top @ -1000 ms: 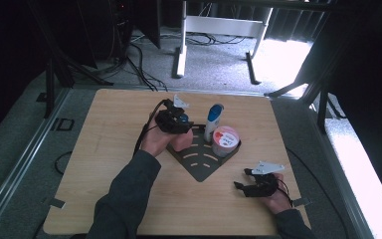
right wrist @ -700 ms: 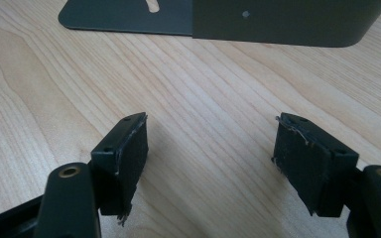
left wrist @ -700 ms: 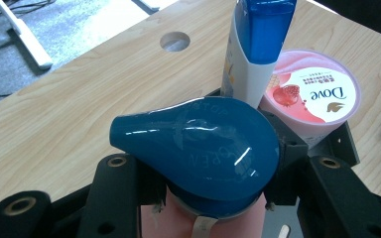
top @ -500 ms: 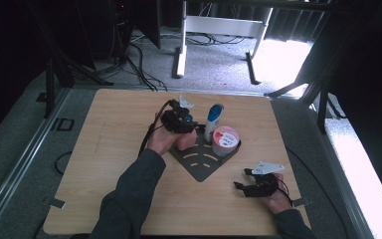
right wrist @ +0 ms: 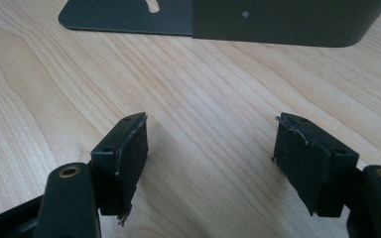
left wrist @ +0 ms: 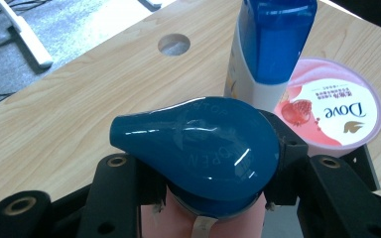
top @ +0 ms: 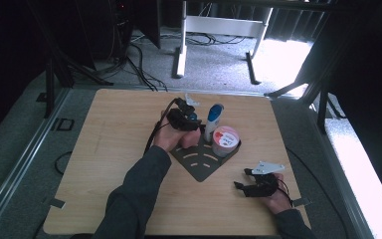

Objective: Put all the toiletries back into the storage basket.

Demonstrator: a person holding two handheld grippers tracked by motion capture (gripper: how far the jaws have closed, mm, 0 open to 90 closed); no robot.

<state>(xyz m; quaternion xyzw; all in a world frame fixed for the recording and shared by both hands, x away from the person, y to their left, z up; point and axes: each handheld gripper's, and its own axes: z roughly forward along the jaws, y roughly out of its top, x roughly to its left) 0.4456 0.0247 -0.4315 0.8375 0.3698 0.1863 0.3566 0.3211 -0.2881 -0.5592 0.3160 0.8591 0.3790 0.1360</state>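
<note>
Here the rack (top: 199,167) holds a Dove tub (top: 225,140) beside a blue-capped bottle (top: 213,121).

Beside the pink-and-white Dove tub (left wrist: 328,107) with its red fruit picture stand a white bottle (left wrist: 258,69) with a blue cap and a pink bottle (left wrist: 213,220) with a glossy dark-blue cap, over a dark grey tray (top: 204,160) on the pale wood-grain bench (top: 109,149).

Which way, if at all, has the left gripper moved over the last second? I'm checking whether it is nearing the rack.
Yes. The left gripper, shut on the pink bottle, has shifted right, toward the white and blue bottle standing on the black rack.
</note>
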